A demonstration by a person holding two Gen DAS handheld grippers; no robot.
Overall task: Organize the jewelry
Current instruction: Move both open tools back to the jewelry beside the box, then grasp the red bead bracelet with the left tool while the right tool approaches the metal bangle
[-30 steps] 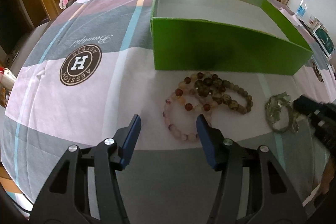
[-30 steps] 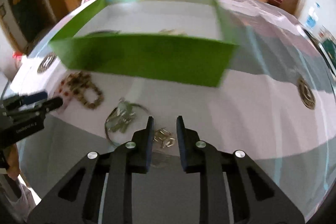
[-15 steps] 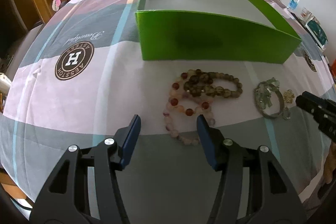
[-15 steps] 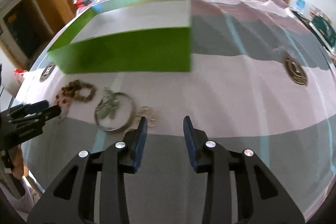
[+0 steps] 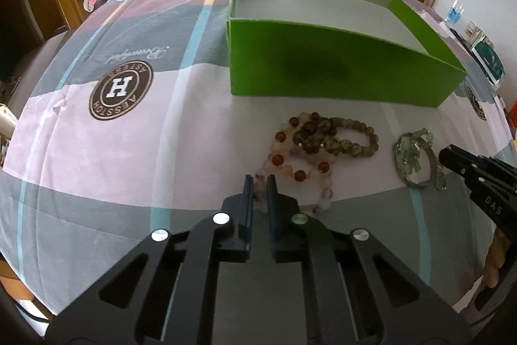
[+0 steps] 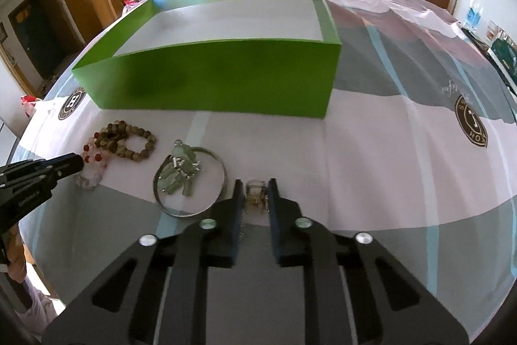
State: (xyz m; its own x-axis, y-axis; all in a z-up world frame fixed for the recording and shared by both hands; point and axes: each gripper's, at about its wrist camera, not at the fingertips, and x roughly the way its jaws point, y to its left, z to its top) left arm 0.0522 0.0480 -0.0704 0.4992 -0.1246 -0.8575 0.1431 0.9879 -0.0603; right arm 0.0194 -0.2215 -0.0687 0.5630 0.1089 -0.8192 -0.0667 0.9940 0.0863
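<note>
Two "H" logos (image 5: 120,90) on cloth; right tool (image 5: 478,170) reads "DAS".

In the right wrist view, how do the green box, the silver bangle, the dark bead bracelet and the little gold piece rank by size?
Largest to smallest:
1. green box
2. silver bangle
3. dark bead bracelet, though it lies farther off, so unsure
4. gold piece

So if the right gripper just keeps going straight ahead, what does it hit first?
Past the small gold piece between its jaws, the right gripper would probably meet the green box near wall, though depth is uncertain.
</note>
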